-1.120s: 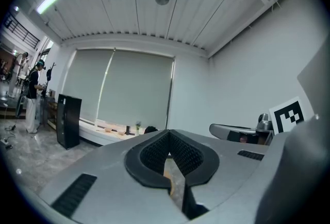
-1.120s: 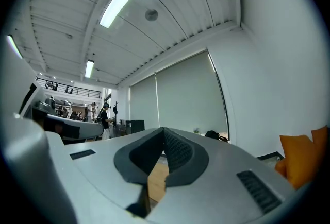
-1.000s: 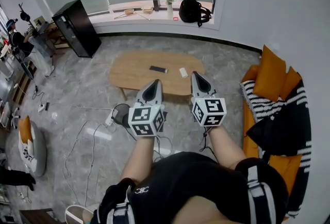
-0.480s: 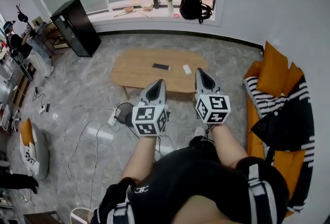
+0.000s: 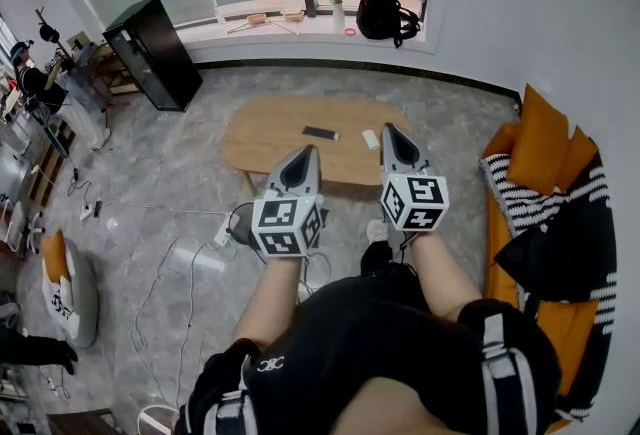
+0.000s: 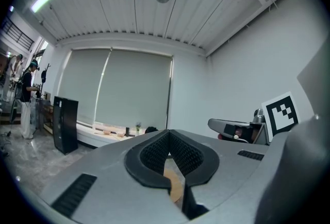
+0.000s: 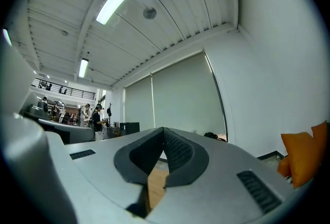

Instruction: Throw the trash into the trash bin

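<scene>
A low oval wooden table (image 5: 285,145) stands ahead of me in the head view. On it lie a small white crumpled piece (image 5: 371,139) and a flat dark item (image 5: 321,133). My left gripper (image 5: 300,156) hovers over the table's near edge, its jaws closed tip to tip with nothing between them (image 6: 169,133). My right gripper (image 5: 390,131) reaches just right of the white piece, also shut and empty (image 7: 163,130). A dark round bin-like object (image 5: 240,219) sits on the floor below the table's left end, partly hidden by my left gripper.
A black cabinet (image 5: 150,53) stands at the back left. A sofa with orange cushions (image 5: 545,193) lines the right wall. Cables (image 5: 170,273) trail over the floor at left. A black bag (image 5: 387,18) rests on the windowsill. A person (image 5: 30,78) stands far left.
Both grippers have moved forward toward the table, which now lies closer. The right gripper's tip has come up beside the white piece. Both stay shut.
</scene>
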Action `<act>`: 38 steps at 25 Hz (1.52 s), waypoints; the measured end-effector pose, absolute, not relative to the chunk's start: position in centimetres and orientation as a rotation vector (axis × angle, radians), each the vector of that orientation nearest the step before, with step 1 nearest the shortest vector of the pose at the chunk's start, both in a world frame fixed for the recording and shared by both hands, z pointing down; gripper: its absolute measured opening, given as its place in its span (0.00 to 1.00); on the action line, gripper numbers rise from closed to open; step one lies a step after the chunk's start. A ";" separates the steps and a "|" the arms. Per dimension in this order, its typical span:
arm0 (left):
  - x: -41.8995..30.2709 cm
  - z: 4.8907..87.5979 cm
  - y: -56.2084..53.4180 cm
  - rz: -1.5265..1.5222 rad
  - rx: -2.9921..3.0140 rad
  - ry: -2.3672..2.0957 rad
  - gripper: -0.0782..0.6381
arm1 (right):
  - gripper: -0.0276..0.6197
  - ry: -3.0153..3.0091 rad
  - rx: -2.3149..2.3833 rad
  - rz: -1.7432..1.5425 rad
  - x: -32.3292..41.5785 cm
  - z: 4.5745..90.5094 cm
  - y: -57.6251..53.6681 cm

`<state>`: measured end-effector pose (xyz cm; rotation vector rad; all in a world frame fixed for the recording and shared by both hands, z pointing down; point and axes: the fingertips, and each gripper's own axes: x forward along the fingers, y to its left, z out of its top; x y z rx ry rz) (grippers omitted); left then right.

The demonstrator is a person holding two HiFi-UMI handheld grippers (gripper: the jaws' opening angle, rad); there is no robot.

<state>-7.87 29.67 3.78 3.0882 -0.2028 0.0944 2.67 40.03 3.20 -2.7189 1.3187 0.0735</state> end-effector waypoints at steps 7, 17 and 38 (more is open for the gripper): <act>-3.5 4.7 27.3 0.102 3.101 -0.214 0.13 | 0.06 1.333 -2.715 0.061 7.4 4.3 37.2; 8.0 6.0 22.0 0.157 3.075 -0.228 0.13 | 0.06 1.360 -2.732 0.015 18.4 5.4 31.7; 32.5 6.9 12.7 0.263 3.020 -0.220 0.13 | 0.06 1.432 -2.726 -0.085 41.5 6.5 21.9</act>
